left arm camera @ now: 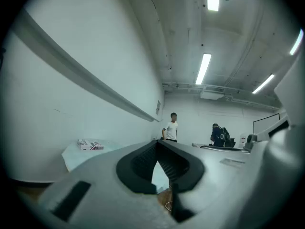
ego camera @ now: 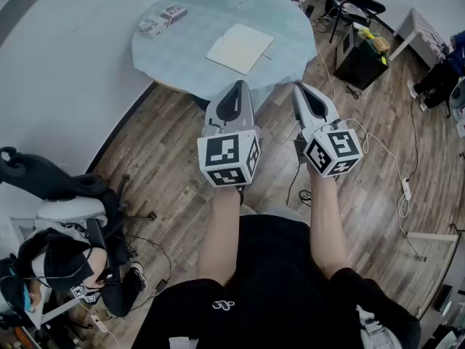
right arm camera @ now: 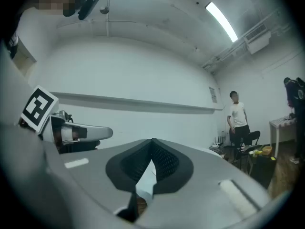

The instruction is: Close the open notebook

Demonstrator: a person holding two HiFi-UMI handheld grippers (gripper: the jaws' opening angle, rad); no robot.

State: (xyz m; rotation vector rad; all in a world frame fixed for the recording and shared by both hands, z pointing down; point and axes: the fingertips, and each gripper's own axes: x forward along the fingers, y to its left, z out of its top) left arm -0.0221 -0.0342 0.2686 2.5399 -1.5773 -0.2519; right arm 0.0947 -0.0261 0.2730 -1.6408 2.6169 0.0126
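**Two grippers closed short of the table; notebook flat near the table centre**

1. Table. A round table (ego camera: 182,67) with a pale blue cover stands on a wooden plank floor (ego camera: 167,140). Its near edge faces the person.

2. Notebook. The notebook (ego camera: 240,47) lies flat on the cover, close to the table centre and slightly toward the near edge. It shows as one cream rectangle, with its corners turned diagonally to the near edge. At this range the head view does not settle whether it lies open or shut. Neither gripper touches it.

3. Left gripper. The left gripper (ego camera: 239,86) is held above the floor, its tips just at the near edge of the table and pointing toward the notebook. In the left gripper view the two dark pads meet at the tip. Nothing sits between them.

4. Right gripper. The right gripper (ego camera: 300,88) is held level with the left one, well apart from the notebook and just short of the near edge. In the right gripper view its pads also meet at the tip, with nothing gripped.

5. Other items. A small printed box (ego camera: 163,20) rests near the left edge of the table, well apart from the notebook. A person in a white shirt (left arm camera: 171,128) stands in the room beyond the table.
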